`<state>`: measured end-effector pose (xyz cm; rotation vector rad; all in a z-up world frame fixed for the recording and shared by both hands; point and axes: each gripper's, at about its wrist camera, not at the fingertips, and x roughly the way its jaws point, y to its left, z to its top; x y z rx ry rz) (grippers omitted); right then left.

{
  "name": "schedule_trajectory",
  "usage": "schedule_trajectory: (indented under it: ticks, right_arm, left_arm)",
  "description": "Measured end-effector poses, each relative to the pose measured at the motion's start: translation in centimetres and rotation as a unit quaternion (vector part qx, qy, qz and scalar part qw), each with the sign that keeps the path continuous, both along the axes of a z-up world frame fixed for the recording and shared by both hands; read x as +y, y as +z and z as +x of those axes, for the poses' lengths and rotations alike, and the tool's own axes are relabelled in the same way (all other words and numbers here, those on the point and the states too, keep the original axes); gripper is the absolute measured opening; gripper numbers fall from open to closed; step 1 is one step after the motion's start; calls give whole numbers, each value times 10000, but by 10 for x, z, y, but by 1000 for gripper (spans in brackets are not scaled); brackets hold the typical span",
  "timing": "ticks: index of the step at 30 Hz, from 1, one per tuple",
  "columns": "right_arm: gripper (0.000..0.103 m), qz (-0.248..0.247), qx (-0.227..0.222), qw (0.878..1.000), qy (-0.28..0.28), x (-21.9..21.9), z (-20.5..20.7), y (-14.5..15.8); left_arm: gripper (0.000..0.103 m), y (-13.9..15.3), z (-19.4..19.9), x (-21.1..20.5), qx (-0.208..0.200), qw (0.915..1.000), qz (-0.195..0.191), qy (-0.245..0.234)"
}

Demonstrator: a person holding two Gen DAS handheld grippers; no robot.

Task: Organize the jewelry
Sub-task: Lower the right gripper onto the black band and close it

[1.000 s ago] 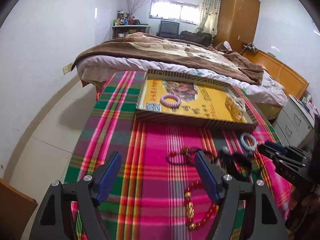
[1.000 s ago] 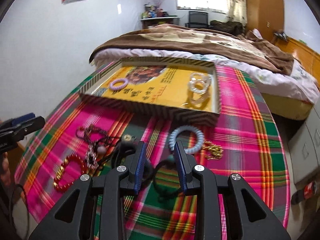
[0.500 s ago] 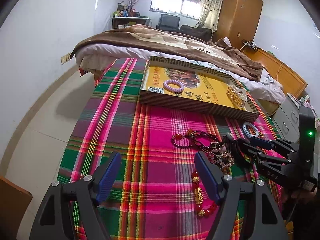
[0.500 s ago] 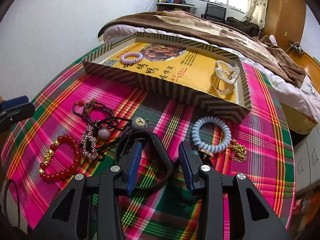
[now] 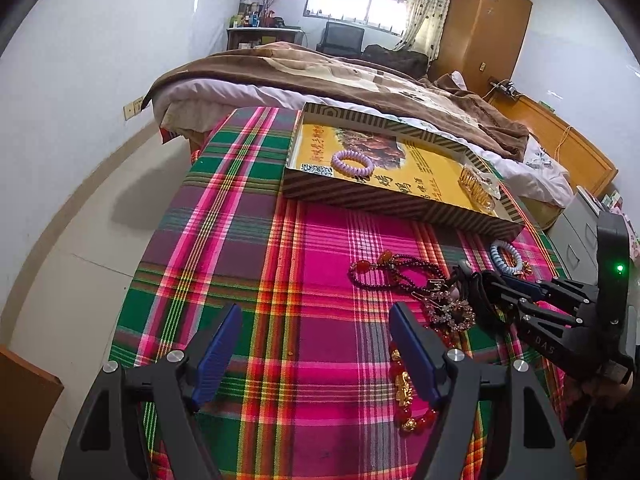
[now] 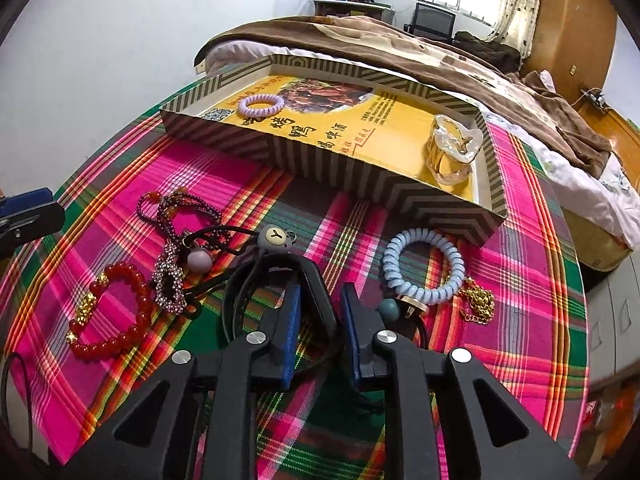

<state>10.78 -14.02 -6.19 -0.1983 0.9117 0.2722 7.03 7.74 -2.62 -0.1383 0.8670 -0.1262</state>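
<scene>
Left wrist view: left gripper [image 5: 316, 344] hovers spread and empty over the plaid cloth [image 5: 248, 280], the striped tray [image 5: 384, 200] beyond.

Right wrist view: right gripper [image 6: 318, 312], jaws just closing, pinches the black band [image 6: 276, 266]; judged next: lift clear, carry to the tray.

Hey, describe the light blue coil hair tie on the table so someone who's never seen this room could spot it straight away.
Start at the big striped cardboard tray with the yellow printed bottom on the pink and green plaid tablecloth. Just in front of the tray's near right corner lies the pale blue spiral plastic hair tie, flat on the cloth beside a small gold chain. The similar lilac coil tie sits inside the tray.
</scene>
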Motion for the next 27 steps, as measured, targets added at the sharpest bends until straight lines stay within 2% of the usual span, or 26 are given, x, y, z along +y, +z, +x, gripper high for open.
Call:
schedule_trajectory:
  ticks: [4, 7, 11, 14, 27]
  right_arm:
    - [13, 10, -116, 9999, -16, -2, -6, 6]
    - [13, -356, -272, 9990, 36, 2, -11, 12]
    - [13, -448, -175, 9988, 123, -3, -14, 17]
    - [13, -96, -53, 9998, 144, -13, -16, 23]
    - [13, 142, -427, 9981, -422, -57, -46, 44]
  left_arm:
    - [75, -1, -1, 0, 24, 10000, 26, 12]
    - [75, -2, -1, -1, 62, 10000, 59, 29]
    - [75, -3, -2, -4, 66, 10000, 42, 7]
    - [75, -4, -2, -6, 77, 10000, 41, -29]
    - [75, -2, 9, -32, 162, 9983, -88, -558]
